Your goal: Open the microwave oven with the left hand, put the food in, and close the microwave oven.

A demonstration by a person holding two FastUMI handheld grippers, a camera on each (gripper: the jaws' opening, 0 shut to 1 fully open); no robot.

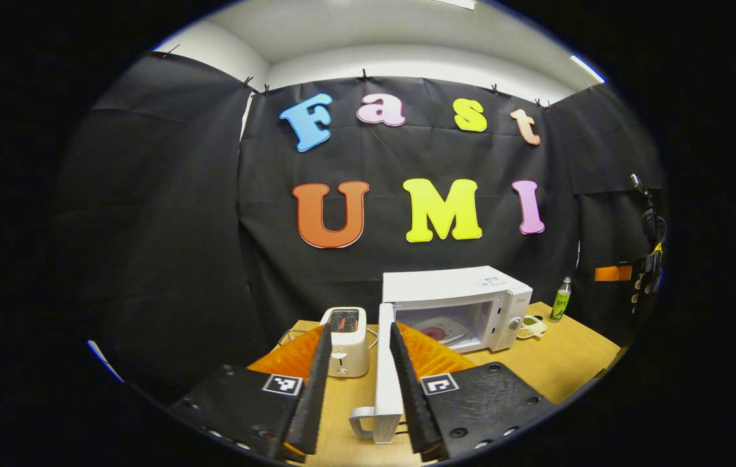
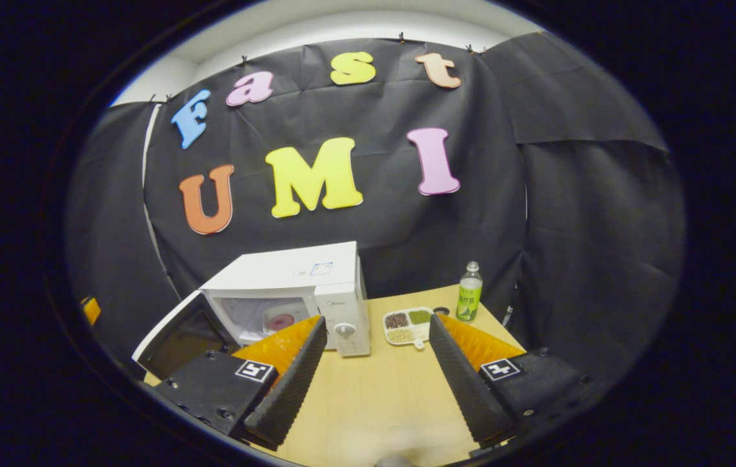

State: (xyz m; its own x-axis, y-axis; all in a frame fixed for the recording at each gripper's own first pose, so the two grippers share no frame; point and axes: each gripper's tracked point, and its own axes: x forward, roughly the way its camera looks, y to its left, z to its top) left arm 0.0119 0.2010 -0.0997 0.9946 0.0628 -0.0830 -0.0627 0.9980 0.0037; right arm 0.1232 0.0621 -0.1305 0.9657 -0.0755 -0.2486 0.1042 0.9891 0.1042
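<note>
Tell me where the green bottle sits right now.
In the right gripper view the green bottle stands upright at the table's far edge, just behind the divided snack tray, right of the microwave.

Microwave (image 2: 316,285): on the counter (image 2: 374,402), at the back, against the booth wall.
Door (image 1: 386,373): swung open at the microwave's left, edge-on between the left tool's (image 1: 356,389) fingers.
Plate (image 1: 439,331): inside the microwave.
Toaster (image 1: 346,340): on the counter, left of the open door.
Tray (image 2: 405,325): just right of the microwave.
Bottle (image 2: 469,292): upright, behind and right of the tray.
</note>
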